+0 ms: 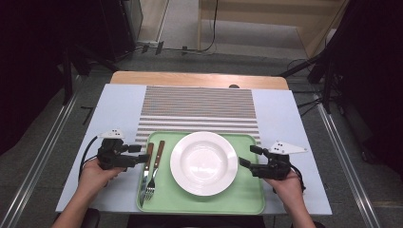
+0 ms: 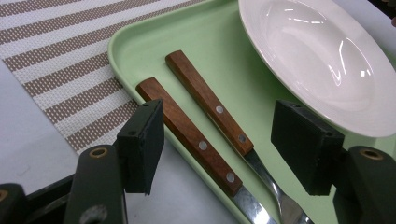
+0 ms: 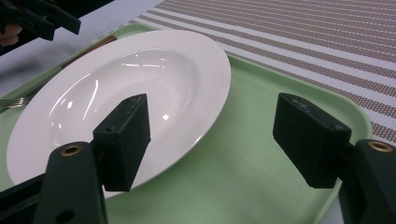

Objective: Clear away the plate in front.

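A green tray (image 1: 247, 194) lies at the table's near edge and carries a white deep plate (image 1: 203, 162). Left of the plate lie a wooden-handled knife (image 1: 147, 164) and fork (image 1: 156, 164), side by side. My left gripper (image 1: 141, 155) is open at the tray's left rim, level with the handles. In the left gripper view its pads (image 2: 142, 144) straddle the knife handle (image 2: 187, 133) and fork handle (image 2: 208, 102) without touching them. My right gripper (image 1: 249, 156) is open over the tray's right side. Its jaws (image 3: 217, 140) point at the plate's rim (image 3: 205, 107) and hold nothing.
A brown-and-white striped placemat (image 1: 199, 107) lies beyond the tray on the pale table cover (image 1: 114, 109). Bare table cover flanks the tray on both sides. Black stands and cables sit on the floor around the table.
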Tool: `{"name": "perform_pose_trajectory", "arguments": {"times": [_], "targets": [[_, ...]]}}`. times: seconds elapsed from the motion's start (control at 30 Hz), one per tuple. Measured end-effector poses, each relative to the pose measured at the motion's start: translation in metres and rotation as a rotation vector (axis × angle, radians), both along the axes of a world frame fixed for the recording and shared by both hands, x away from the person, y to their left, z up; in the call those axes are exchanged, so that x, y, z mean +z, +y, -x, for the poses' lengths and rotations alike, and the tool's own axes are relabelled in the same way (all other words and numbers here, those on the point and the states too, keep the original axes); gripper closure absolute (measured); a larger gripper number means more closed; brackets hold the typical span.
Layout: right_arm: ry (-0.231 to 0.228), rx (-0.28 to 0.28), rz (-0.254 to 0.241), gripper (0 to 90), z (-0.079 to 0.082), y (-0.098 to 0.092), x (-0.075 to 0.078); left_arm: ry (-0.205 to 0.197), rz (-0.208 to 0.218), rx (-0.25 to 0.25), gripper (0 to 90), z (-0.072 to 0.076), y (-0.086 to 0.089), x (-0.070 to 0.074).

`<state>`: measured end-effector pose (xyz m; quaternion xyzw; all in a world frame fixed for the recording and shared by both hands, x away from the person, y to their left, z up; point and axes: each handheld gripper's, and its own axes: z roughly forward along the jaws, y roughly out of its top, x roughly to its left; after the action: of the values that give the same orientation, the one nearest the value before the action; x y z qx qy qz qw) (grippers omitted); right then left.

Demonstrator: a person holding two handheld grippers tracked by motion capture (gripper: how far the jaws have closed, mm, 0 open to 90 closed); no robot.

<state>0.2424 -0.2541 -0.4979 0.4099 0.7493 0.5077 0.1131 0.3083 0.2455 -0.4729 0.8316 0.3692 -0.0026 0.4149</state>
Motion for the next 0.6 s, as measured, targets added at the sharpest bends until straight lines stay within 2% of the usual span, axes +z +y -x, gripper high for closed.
{"name": "perform_pose_trajectory", "arguments": {"times": [0.13,0.53,0.6], "targets": [[-0.001,0.002,0.003,26.6,0.000,0.000,0.000,-0.003,-0.012,0.022,34.9,0.004,0.004,-0.001],[-0.002,0.005,0.006,26.6,0.000,0.000,-0.001,-0.020,-0.030,0.033,34.8,0.010,0.019,-0.006],[-0.002,0.006,0.007,26.6,0.000,0.000,-0.001,-0.019,-0.019,0.039,34.8,0.010,0.020,-0.006]]}}
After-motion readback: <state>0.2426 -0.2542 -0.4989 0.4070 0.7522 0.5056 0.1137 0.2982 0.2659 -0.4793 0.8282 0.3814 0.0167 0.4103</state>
